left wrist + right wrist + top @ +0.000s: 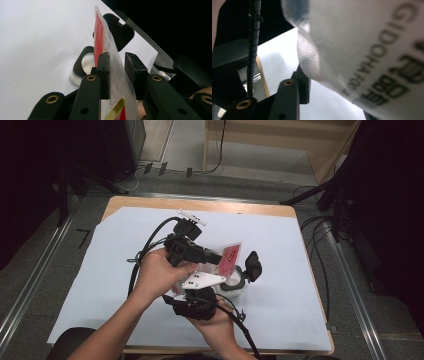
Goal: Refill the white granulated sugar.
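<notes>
Held up near the middle of the table – a flat plastic pouch [229, 257], frosted and translucent at the edges, red and yellow on its printed face, standing edge-on in the left gripper view. Set between the two black pads of the left gripper [117, 75]; one pad flat against the film, the other just apart, so whether it is truly pinched cannot be told. In the right gripper view, pressed so close to the lens that it blurs: pale film, dark lettering cut off at the frame. Right gripper [307, 85] with one jaw visible beside the pouch, the other hidden behind it – open or closed cannot be told. Just beyond, toward the right edge, a small round container [83, 66] with a dark rim, pale inside, black hinged lid [120, 31] raised. Underneath, a smooth pale-blue sheet [100, 270] over a wooden table [200, 205].
</notes>
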### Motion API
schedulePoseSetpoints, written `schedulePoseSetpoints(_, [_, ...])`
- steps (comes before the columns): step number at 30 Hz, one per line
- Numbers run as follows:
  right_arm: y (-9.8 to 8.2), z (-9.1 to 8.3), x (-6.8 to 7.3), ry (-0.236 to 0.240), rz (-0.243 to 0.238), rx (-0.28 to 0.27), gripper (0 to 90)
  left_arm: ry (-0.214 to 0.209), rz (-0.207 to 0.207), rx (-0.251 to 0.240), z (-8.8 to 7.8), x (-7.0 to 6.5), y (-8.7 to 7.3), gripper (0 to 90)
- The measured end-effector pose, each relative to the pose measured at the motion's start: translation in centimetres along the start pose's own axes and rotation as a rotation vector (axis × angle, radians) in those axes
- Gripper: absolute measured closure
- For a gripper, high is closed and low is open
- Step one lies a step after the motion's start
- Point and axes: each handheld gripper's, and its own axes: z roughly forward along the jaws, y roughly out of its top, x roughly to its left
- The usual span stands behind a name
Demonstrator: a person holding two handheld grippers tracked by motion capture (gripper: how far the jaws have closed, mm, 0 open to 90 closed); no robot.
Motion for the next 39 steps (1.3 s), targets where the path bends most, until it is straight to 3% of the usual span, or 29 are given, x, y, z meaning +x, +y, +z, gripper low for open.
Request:
schedulePoseSetpoints(7, [-0.5, 0.5, 0.4, -0.015, -0.047, 0.003, 56.2, -0.01, -0.007, 0.031, -0.3, 0.4, -0.1, 76.9])
schedulePoseSetpoints(12, [-1.2, 1.0, 0.4, 0.02, -0.027, 0.005, 55.9, -0.027, -0.021, 0.068, -0.2, 0.7, -0.3, 77.3])
schedulePoseSetpoints(26, [-2.5, 1.8, 0.6, 0.032, -0.046, 0.012, 55.0, -0.046, -0.02, 0.127, 0.4, 1.2, -0.4, 77.7])
schedulePoseSetpoints(31, [-3.2, 2.1, 0.6, 0.021, -0.088, -0.002, 55.4, -0.056, -0.015, 0.16, 0.8, 1.3, -0.5, 77.2])
schedulePoseSetpoints(39, [-3.8, 2.5, 0.6, 0.03, -0.081, 0.013, 54.6, -0.055, -0.002, 0.182, 1.4, 1.5, -0.7, 76.6])
